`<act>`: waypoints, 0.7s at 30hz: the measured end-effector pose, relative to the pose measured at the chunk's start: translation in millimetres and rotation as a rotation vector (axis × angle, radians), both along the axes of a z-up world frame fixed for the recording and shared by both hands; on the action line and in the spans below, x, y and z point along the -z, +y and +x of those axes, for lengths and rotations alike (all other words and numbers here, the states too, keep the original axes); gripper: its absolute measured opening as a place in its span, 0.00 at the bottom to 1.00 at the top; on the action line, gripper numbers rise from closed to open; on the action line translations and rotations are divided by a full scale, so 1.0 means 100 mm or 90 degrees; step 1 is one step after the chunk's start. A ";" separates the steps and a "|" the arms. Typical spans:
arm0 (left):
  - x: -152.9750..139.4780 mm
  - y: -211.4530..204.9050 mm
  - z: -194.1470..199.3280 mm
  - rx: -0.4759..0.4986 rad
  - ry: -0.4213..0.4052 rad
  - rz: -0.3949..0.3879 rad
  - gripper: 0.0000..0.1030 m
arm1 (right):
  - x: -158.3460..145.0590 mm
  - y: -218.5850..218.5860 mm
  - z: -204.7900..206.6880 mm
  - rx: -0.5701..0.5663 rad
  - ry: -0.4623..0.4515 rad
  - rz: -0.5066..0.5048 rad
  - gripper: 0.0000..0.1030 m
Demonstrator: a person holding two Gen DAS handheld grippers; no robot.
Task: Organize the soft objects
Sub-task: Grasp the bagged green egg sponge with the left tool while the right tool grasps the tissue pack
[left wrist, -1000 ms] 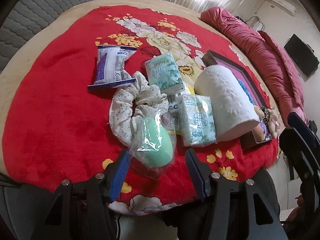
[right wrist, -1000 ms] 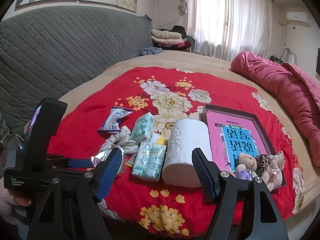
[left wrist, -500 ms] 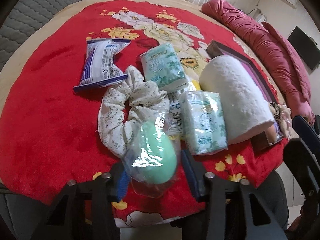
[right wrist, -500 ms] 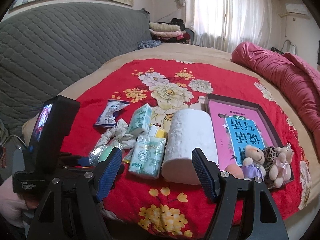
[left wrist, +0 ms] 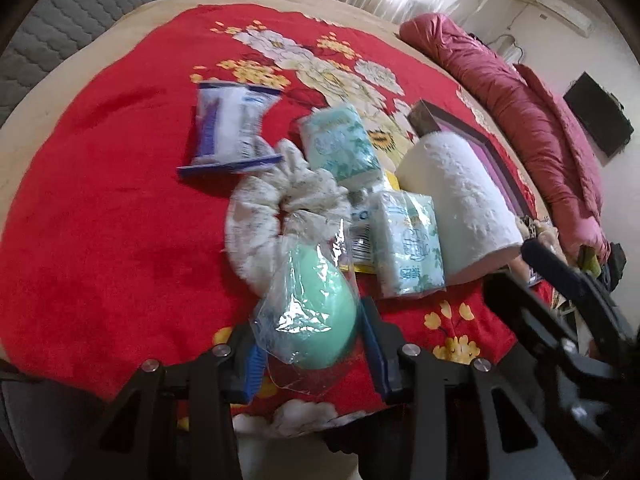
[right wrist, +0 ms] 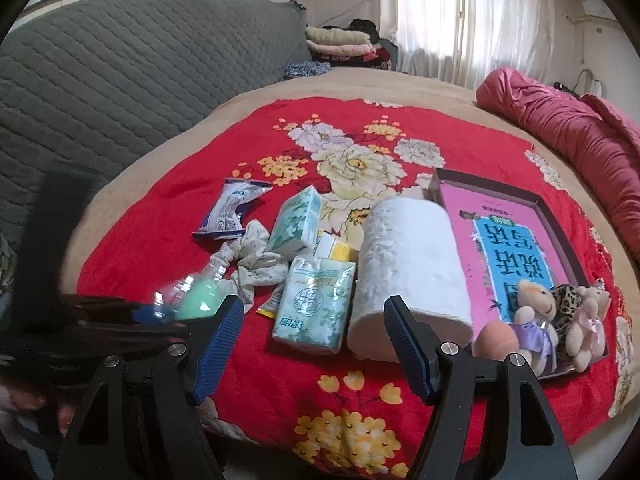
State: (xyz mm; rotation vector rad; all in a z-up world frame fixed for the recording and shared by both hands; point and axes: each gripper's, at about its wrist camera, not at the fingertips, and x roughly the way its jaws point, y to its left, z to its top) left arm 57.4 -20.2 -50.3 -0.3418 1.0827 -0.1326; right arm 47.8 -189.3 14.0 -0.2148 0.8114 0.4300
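My left gripper is shut on a green egg-shaped sponge in a clear plastic wrapper; the sponge also shows in the right wrist view. Behind it lie a white floral scrunchie, two green tissue packs, a blue-white packet and a white paper roll. My right gripper is open and empty, above the red blanket's front edge, in front of a tissue pack and the roll.
A shallow box with a pink and blue book inside lies at the right, holding small plush bears and a peach sponge. A rolled pink quilt lies far right. A grey quilted headboard stands at the left.
My left gripper's fingers have closed in on the wrapped green sponge, which was between open fingers a second ago. The right gripper has stayed open and drifted slightly.
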 end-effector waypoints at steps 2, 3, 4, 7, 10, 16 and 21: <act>-0.05 0.08 -0.03 -0.008 -0.005 -0.004 0.41 | 0.04 0.04 0.02 -0.003 0.008 -0.004 0.72; -0.09 0.14 -0.06 -0.016 -0.011 -0.007 0.41 | 0.07 0.08 0.03 -0.005 0.013 -0.008 0.72; -0.11 0.18 -0.07 -0.022 -0.016 -0.006 0.41 | 0.10 0.11 0.04 -0.006 0.016 -0.013 0.72; -0.16 0.29 -0.10 -0.038 -0.031 -0.002 0.41 | 0.20 0.20 0.06 -0.004 0.026 -0.033 0.72; -0.15 0.35 -0.08 -0.043 -0.033 -0.013 0.41 | 0.31 0.30 0.10 0.007 0.034 -0.062 0.72; -0.14 0.45 -0.08 -0.053 -0.041 -0.024 0.41 | 0.49 0.47 0.20 0.030 0.046 -0.123 0.72; -0.13 0.54 -0.09 -0.064 -0.044 -0.040 0.41 | 0.64 0.60 0.26 0.037 0.035 -0.195 0.71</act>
